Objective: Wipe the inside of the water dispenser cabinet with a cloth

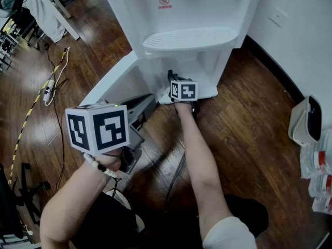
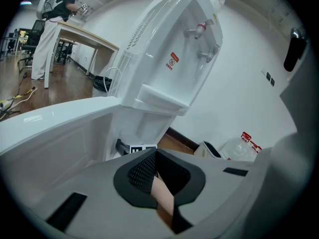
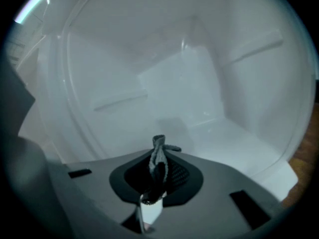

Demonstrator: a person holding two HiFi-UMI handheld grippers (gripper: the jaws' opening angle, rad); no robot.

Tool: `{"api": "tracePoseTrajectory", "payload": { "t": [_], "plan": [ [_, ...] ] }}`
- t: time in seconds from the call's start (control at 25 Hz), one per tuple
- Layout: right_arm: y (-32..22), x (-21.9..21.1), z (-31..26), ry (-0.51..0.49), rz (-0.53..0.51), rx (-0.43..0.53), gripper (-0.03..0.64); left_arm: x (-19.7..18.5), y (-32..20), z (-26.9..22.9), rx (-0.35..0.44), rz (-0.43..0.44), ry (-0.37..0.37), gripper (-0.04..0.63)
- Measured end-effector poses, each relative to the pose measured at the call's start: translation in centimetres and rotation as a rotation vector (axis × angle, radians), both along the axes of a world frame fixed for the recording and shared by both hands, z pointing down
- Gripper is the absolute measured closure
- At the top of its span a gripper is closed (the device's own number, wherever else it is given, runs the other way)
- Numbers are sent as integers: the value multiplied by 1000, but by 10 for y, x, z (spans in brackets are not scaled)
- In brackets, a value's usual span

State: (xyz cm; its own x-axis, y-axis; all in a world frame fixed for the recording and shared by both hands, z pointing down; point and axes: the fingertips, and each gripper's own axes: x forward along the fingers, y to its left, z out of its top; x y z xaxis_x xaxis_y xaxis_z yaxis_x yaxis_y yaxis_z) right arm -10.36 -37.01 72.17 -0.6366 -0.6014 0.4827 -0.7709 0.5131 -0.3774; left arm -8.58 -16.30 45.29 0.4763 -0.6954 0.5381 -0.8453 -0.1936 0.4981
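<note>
The cloth point(image 3: 158, 147) was seen clamped between the jaws of the right gripper point(image 3: 159, 164), bunched into a narrow grey strip. Its long axis was laid along the jaws, and its free end was pointed forward and upward past the tips, with a short tail bent to the right. It was held inside the white cabinet point(image 3: 169, 78) at the base of the water dispenser point(image 1: 192, 14), above the cabinet floor point(image 3: 244, 141). Whether any wall was touched could not be told. The cabinet door point(image 1: 111, 84) was swung open to the left. The left gripper point(image 2: 152, 154) was held back outside the cabinet, with its jaws closed together on nothing.
</note>
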Motion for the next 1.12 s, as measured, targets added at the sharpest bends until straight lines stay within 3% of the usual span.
{"api": "tracePoseTrajectory", "payload": {
  "t": [0.36,0.56,0.68,0.88,1.12],
  "plan": [
    [-25,103,0,60,318,-5,577,10,1,-5,17,17,5,607],
    [-25,146,6,106,413,-15,577,3,-5,0,17,-2,-4,607],
    [-26,163,5,68,460,-15,577,-2,-10,0,25,-17,-7,607],
    [-24,158,7,-8,430,-50,577,-3,-10,-4,37,-18,-2,607],
    [-16,100,-2,-68,257,-56,578,4,-16,-11,71,2,6,607]
  ]
}}
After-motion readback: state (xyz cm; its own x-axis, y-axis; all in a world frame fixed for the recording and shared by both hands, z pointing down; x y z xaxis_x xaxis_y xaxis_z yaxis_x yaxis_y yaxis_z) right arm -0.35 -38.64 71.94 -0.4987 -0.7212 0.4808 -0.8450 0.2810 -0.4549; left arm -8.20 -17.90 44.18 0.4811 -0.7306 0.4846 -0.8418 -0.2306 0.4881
